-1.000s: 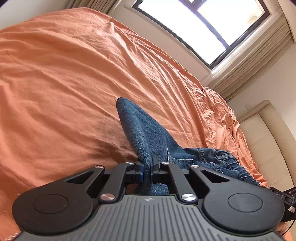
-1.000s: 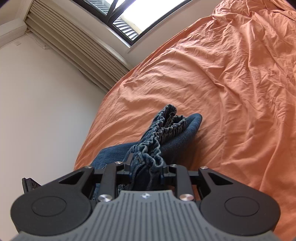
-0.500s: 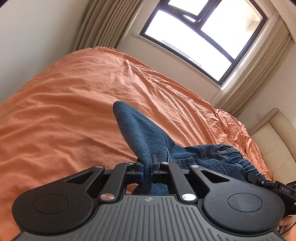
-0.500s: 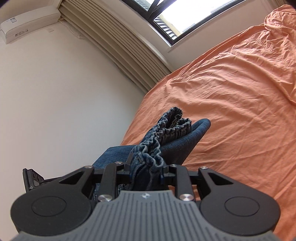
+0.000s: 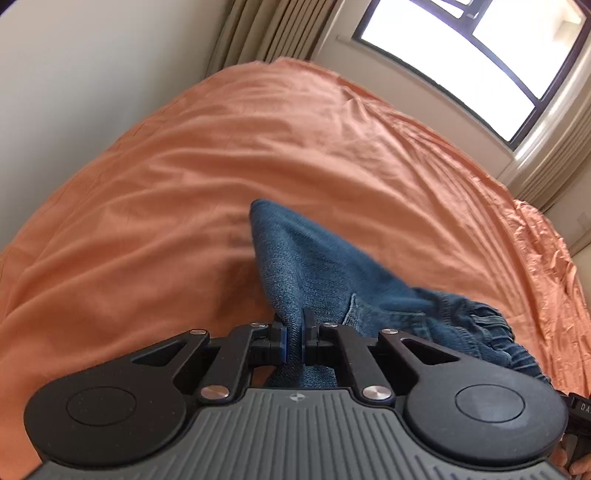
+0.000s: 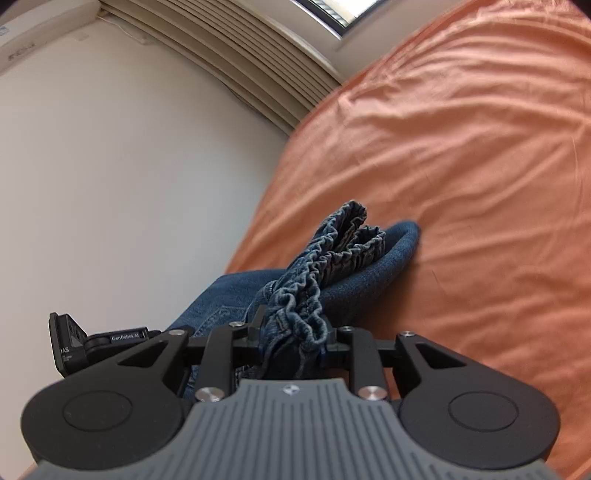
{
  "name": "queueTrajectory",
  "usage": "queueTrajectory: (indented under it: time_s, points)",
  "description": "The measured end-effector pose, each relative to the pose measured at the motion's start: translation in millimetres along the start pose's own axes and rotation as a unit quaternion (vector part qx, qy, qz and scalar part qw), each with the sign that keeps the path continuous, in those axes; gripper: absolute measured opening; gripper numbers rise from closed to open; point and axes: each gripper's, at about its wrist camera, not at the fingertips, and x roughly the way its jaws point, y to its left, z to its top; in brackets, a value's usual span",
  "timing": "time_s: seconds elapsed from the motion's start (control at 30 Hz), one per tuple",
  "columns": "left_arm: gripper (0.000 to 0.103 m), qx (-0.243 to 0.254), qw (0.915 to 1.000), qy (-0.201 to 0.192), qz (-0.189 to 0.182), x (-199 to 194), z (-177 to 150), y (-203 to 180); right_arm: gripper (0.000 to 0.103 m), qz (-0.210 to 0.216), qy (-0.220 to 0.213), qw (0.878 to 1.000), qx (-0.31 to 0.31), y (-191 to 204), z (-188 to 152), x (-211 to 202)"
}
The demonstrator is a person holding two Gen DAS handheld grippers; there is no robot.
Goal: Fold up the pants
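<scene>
The blue denim pants [image 5: 317,273] hang between my two grippers above the orange bed sheet [image 5: 184,184]. My left gripper [image 5: 293,332] is shut on a plain fold of the denim. My right gripper [image 6: 291,343] is shut on the bunched elastic waistband [image 6: 332,251], which sticks up past the fingers. In the right wrist view the denim [image 6: 373,280] curls forward over the sheet [image 6: 480,184]. The left gripper's body [image 6: 74,343] shows at the lower left of the right wrist view. The rest of the pants is hidden below the grippers.
The orange bed fills most of both views. A white wall [image 6: 129,184] and pleated curtains [image 6: 258,55] lie to the left in the right wrist view. A window [image 5: 461,55] with curtains [image 5: 266,33] is behind the bed in the left wrist view.
Both grippers have risen and tilted upward with the pants still held; more wall, curtain and window show, and the bed looks farther below.
</scene>
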Motion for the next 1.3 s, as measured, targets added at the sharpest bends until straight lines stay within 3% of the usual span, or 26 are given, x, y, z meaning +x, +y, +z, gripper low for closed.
queueTrajectory:
  time_s: [0.2, 0.4, 0.5, 0.63, 0.77, 0.83, 0.87, 0.93, 1.07, 1.17, 1.3]
  points:
    - [0.008, -0.031, 0.9992, 0.024, 0.003, 30.9, -8.3, 34.5, 0.021, -0.031, 0.035, 0.998, 0.037, -33.3, -27.1, 14.5]
    - [0.013, -0.023, 0.9985, 0.042, 0.027, 49.8, -9.1, 36.6, 0.024, -0.083, 0.049, 0.995, -0.025, -25.7, -25.3, 35.2]
    - [0.023, -0.011, 0.9985, 0.039, 0.036, 36.1, -7.1, 33.2, 0.027, -0.083, 0.059, 0.994, -0.028, -26.2, -20.2, 31.7]
    - [0.024, 0.018, 0.9974, 0.041, 0.057, 5.2, -8.8, 25.6, 0.05, -0.106, 0.052, 0.991, -0.062, -18.3, -11.1, 14.9]
    - [0.021, 0.061, 0.9948, 0.036, 0.073, -32.9, -24.1, 13.3, 0.05, -0.137, 0.015, 0.98, -0.146, 6.3, -8.8, -9.8]
    - [0.02, 0.08, 0.9937, 0.028, 0.073, -48.7, -34.8, 5.2, 0.044, -0.143, -0.011, 0.97, -0.194, 23.0, -12.6, -22.4]
    - [0.02, 0.087, 0.9935, 0.024, 0.07, -55.6, -41.2, 2.6, 0.026, -0.139, -0.018, 0.966, -0.219, 30.6, -15.2, -26.0]
    - [0.02, 0.094, 0.9934, 0.027, 0.06, -61.5, -54.7, 4.8, 0.015, -0.132, -0.031, 0.954, -0.268, 47.3, -23.6, -29.1]
    - [0.013, 0.104, 0.9884, 0.058, 0.094, -49.0, -88.5, 15.2, 0.009, -0.129, -0.009, 0.939, -0.32, 62.4, -41.6, -15.8]
    - [0.013, 0.074, 0.9897, 0.062, 0.105, -41.5, -105.0, 35.5, 0.004, -0.185, 0.04, 0.921, -0.342, 54.4, -59.3, 4.6]
    - [0.014, 0.066, 0.9897, 0.068, 0.106, -40.4, -108.7, 42.3, 0.0, -0.203, 0.058, 0.915, -0.343, 38.5, -64.3, 16.0]
